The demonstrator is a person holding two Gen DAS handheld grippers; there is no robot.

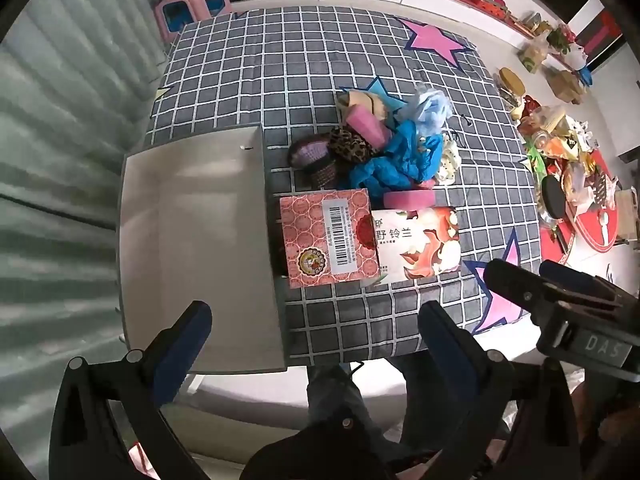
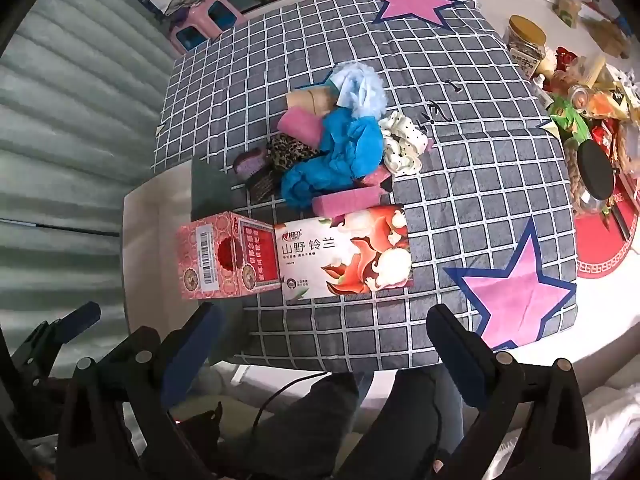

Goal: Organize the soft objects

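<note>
A: Well, nothing's been lifted: the heap of soft things (image 2: 336, 148) sits on the checked cloth (image 2: 460, 200) just beyond the tissue pack (image 2: 344, 252), probably dumped there for sorting.

B: And the grey bin (image 1: 192, 240)?

A: Left of that pack, past the red box (image 1: 330, 236), looking empty; I'd guess it's the destination.

B: Grippers?

A: Left gripper (image 1: 316, 344) hangs spread wide, nearer than the pack, holding nothing. Right gripper (image 2: 324, 348), same story, fingers apart, well short of the heap with the pack between.
</note>
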